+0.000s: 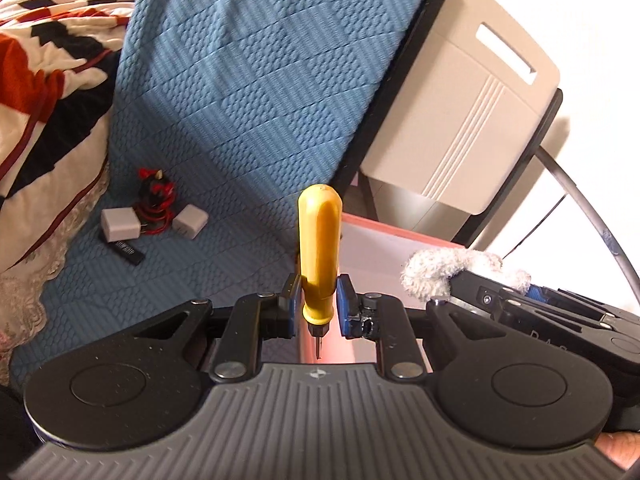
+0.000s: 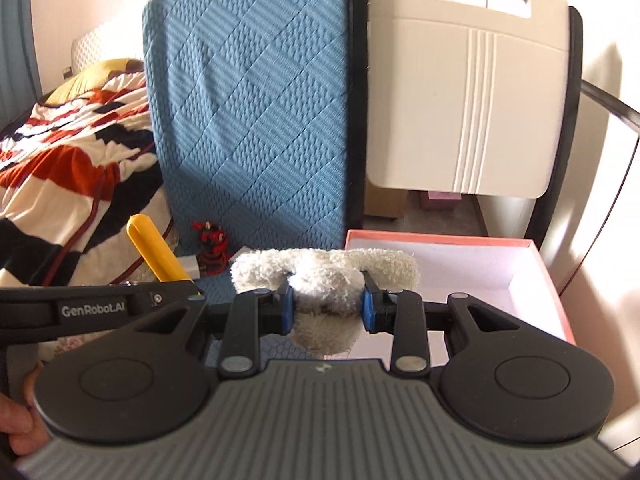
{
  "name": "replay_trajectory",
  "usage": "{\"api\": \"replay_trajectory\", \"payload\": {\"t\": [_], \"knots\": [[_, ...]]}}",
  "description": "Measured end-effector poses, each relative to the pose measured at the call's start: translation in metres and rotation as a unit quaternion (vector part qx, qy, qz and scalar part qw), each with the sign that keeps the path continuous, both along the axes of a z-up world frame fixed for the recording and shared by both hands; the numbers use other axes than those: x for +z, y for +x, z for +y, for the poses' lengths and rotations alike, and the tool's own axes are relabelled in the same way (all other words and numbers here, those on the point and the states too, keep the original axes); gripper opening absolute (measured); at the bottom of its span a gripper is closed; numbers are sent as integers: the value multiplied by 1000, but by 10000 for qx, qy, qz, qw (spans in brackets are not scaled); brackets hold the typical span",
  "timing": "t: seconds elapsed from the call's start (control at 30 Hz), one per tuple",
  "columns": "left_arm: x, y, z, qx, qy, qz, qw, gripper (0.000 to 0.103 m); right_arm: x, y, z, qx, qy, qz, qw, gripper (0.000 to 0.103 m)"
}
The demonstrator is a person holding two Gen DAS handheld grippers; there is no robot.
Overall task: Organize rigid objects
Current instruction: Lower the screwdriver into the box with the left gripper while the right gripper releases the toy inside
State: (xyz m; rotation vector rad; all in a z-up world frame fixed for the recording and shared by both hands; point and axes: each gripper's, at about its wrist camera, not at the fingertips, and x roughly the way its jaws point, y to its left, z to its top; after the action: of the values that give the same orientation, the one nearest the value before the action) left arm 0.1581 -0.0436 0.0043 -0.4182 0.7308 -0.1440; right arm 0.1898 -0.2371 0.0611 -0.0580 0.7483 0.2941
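My left gripper (image 1: 318, 304) is shut on a yellow-handled screwdriver (image 1: 320, 248), handle pointing away, short metal tip toward the camera. The same screwdriver (image 2: 154, 248) shows at the left of the right wrist view, above the left gripper's black body. My right gripper (image 2: 328, 300) is shut on a fluffy white plush item (image 2: 324, 272), which also appears at the right of the left wrist view as a white plush tuft (image 1: 436, 272). Both are held in the air above a blue quilted bed cover (image 1: 248, 80). A pink open box (image 2: 480, 276) with a white inside lies just right of the right gripper.
On the blue cover lie two white charger plugs (image 1: 120, 224), a red-and-black coiled cable (image 1: 154, 196) and a small black stick (image 1: 130, 250). A striped red, black and white blanket (image 2: 68, 168) lies left. A cream footboard panel (image 2: 468, 92) stands behind the box. A hand (image 2: 16, 428) holds the gripper.
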Motion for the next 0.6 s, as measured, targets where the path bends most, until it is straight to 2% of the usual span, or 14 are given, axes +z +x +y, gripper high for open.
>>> {"api": "replay_trajectory", "payload": {"t": [0.13,0.27,0.47,0.6], "knots": [[10,7,-22,-45,27,-81,10000,22,4,5,-21,-91,42,-72,9999,35],[6,14,-46,-127,58,-68,9999,22,-4,10,-40,-211,24,-40,9998,35],[-18,26,-71,-138,-95,110,9998,22,-29,13,-73,-433,6,152,9989,35],[-35,33,-84,-137,-13,272,9995,22,-49,16,-92,-572,14,338,9978,35]]}}
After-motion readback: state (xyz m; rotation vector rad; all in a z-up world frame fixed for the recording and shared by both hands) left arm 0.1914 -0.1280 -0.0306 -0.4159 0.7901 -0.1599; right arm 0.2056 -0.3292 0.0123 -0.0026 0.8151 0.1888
